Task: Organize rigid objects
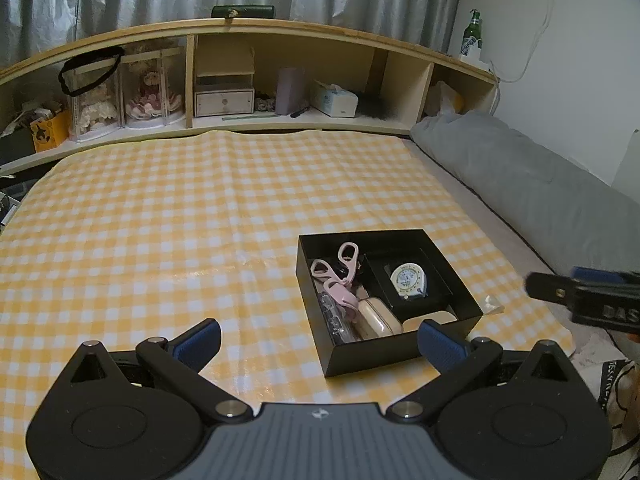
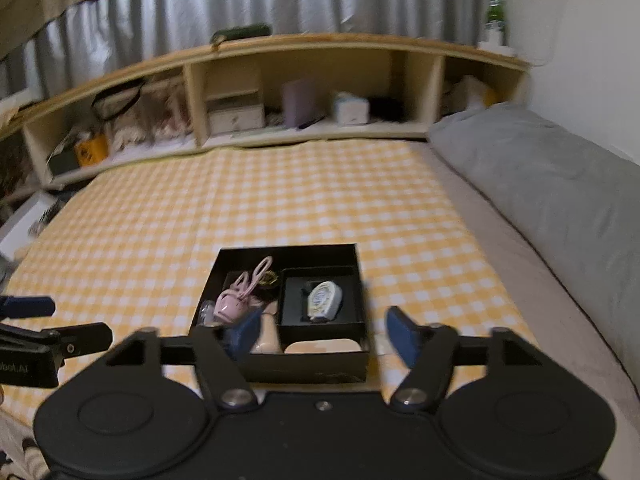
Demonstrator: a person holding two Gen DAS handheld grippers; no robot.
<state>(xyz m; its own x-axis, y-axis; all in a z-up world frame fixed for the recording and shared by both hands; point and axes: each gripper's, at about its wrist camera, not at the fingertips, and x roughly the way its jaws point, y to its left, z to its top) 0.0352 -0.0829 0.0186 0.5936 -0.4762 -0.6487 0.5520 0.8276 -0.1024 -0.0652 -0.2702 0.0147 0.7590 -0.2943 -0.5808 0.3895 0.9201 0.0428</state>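
Yellow checked cloth [image 1: 160, 220] over the bed lies bare ahead of both sets of jaws. Left gripper [image 1: 319, 340] and right gripper [image 2: 318, 336] gape wide, empty. Black box [image 2: 304, 372], just beyond them, already holds scissors [image 1: 340, 270], cases and a clock; little looks left.

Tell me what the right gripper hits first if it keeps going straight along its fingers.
Most likely the black box: the open, empty right gripper points down at its near wall. Depth is unclear, so it might clear the wall and meet the beige cases just inside.
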